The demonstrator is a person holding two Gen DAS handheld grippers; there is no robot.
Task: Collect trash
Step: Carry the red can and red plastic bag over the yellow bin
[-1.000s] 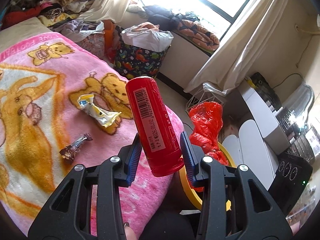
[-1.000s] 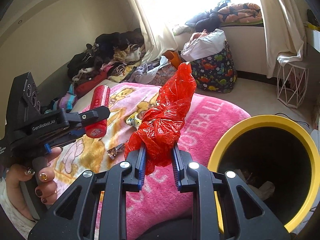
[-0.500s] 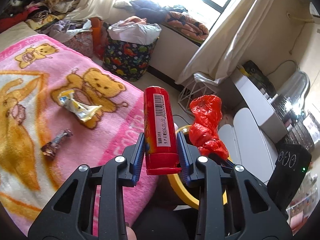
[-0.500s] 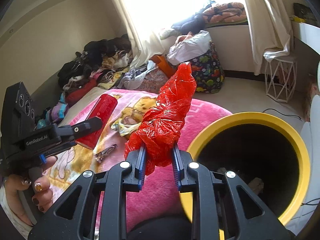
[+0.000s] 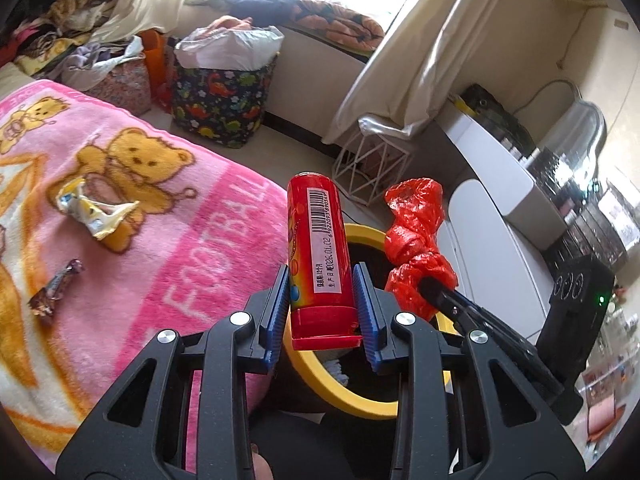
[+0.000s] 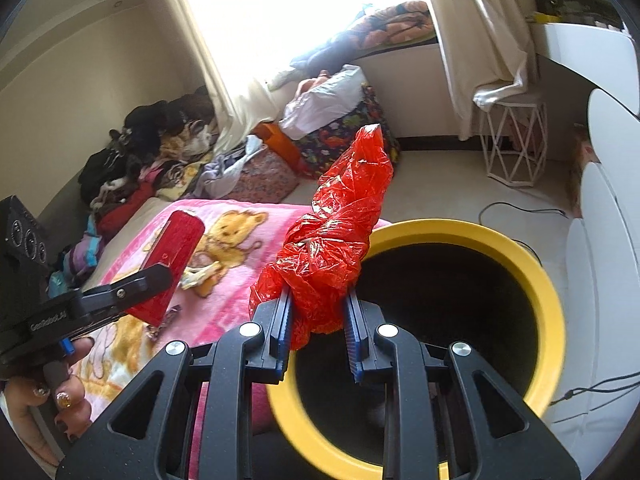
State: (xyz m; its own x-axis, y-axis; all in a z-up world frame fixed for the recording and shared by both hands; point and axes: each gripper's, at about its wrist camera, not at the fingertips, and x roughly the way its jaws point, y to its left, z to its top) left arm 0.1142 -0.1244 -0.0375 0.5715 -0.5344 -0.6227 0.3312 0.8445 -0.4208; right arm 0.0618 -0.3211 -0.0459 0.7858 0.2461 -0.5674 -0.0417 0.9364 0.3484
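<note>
My left gripper (image 5: 320, 308) is shut on a red cylindrical candy tube (image 5: 320, 248) with a barcode label, held upright over the near rim of the yellow-rimmed bin (image 5: 360, 404). My right gripper (image 6: 318, 320) is shut on a crumpled red plastic bag (image 6: 336, 232), held at the left rim of the same bin (image 6: 552, 308). The bag also shows in the left wrist view (image 5: 416, 240), and the tube in the right wrist view (image 6: 172, 264). A crumpled yellow-white wrapper (image 5: 92, 212) and a dark candy wrapper (image 5: 56, 286) lie on the pink bear blanket (image 5: 180, 240).
A dinosaur-print laundry bag (image 5: 220, 92) and clothes piles (image 6: 152, 160) stand by the window. A white wire stool (image 6: 512, 144) sits under the curtain. White furniture (image 5: 500, 184) lines the right wall. A cable (image 6: 520, 210) runs on the floor.
Both grippers have moved right, off the blanket toward the bin. The tube has turned upright over the bin's rim. The bag is now closer to the bin's opening.
</note>
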